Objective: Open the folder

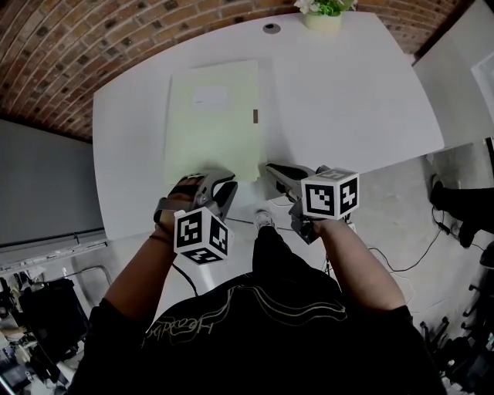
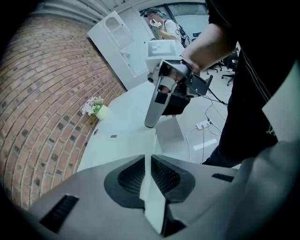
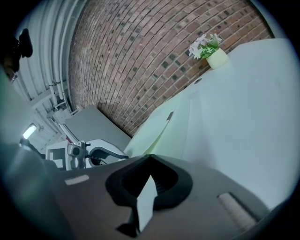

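Observation:
A pale green folder (image 1: pixel 212 116) lies flat on the white table (image 1: pixel 347 92), with a small dark tab (image 1: pixel 255 116) on its right edge. My left gripper (image 1: pixel 218 182) sits at the folder's near edge. In the left gripper view its jaws (image 2: pixel 150 161) are shut on the thin near edge of the folder (image 2: pixel 122 145), and the sheet runs between the pads. My right gripper (image 1: pixel 272 168) hovers just right of the folder's near right corner, jaw tips together with nothing seen between them (image 3: pixel 150 159). The right gripper view shows the folder (image 3: pixel 159 131) stretching away, with the left gripper (image 3: pixel 117 156) beside it.
A small pot of flowers (image 1: pixel 324 14) stands at the table's far edge, near a round cable hole (image 1: pixel 271 28). A brick wall runs behind the table. A power strip (image 2: pixel 202 124) and cables lie on the floor by the table's near edge.

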Tool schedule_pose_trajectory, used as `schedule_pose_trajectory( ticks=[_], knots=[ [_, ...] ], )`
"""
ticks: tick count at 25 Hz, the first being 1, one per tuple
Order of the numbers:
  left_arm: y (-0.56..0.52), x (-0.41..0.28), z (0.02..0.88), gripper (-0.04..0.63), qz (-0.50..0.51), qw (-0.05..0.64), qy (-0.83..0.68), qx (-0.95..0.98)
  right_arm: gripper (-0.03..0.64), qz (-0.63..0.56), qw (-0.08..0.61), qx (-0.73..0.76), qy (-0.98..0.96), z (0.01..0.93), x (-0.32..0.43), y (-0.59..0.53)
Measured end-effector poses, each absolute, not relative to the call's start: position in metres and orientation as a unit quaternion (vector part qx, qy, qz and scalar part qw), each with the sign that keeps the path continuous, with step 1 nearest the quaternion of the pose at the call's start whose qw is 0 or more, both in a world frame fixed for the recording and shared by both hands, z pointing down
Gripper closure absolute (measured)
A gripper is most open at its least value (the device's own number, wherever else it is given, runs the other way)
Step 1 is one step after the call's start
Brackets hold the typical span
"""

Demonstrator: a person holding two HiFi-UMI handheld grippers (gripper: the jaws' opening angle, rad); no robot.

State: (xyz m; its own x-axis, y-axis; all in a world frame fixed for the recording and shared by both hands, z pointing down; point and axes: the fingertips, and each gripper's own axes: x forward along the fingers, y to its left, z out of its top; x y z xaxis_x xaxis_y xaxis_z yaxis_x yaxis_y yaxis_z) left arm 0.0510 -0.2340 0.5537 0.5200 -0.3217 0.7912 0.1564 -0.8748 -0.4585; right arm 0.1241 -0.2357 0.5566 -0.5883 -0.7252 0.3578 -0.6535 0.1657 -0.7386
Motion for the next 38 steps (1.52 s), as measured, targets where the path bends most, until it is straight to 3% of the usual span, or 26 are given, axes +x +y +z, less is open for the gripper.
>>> schedule_pose_trajectory(
  ticks=[28,38],
  knots=[
    [-0.237,0.053,0.543,0.555,-0.440,0.172,0.087,-0.877,0.615,-0.400,-0.156,-0.456,0.779,0.570,0.112,-0.249],
    [-0.241,0.055,0.533,0.565,-0.434,0.164,0.116,-0.878,0.615,-0.387,-0.190,-0.454,0.780,0.570,0.113,-0.249]
  ],
)
